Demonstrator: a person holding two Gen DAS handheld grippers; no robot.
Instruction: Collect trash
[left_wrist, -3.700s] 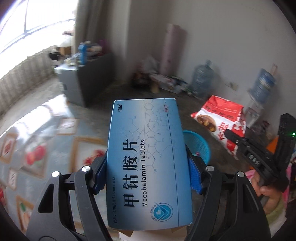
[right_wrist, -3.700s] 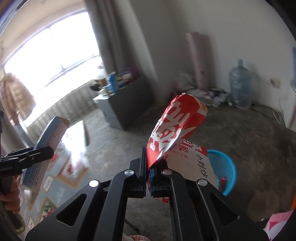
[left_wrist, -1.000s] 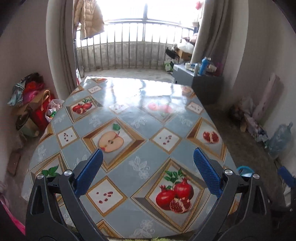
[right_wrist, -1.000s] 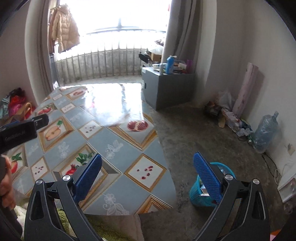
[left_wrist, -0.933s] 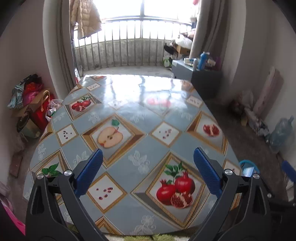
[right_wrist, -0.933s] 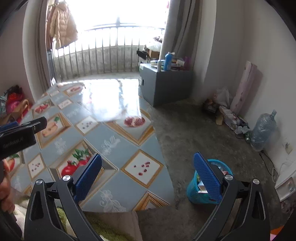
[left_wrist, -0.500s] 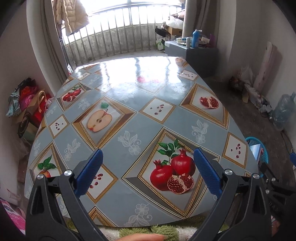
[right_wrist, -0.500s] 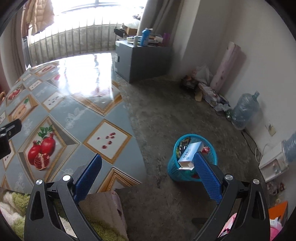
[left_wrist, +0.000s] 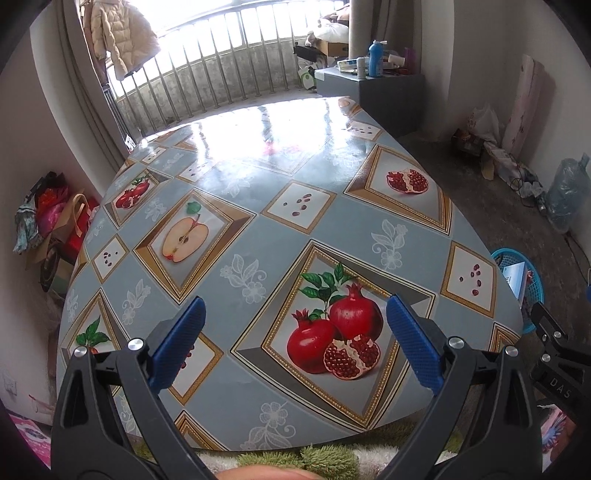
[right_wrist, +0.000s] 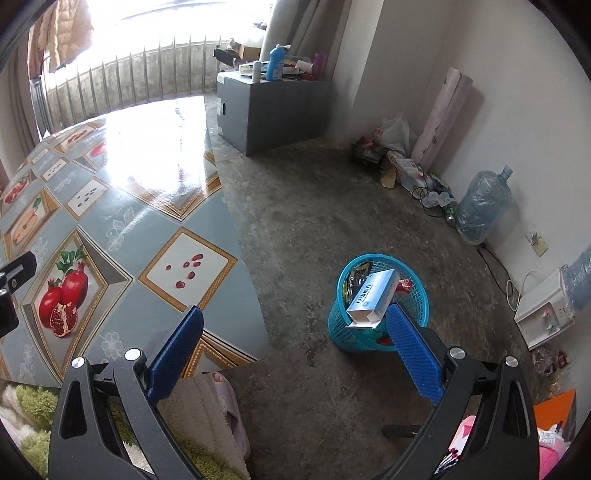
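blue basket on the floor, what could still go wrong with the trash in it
The blue medicine box lies tilted across the top of the blue basket, one end jutting past the rim, so a knock might tip it onto the floor. The basket looks full, so further trash may not settle inside. Both grippers are open and empty.
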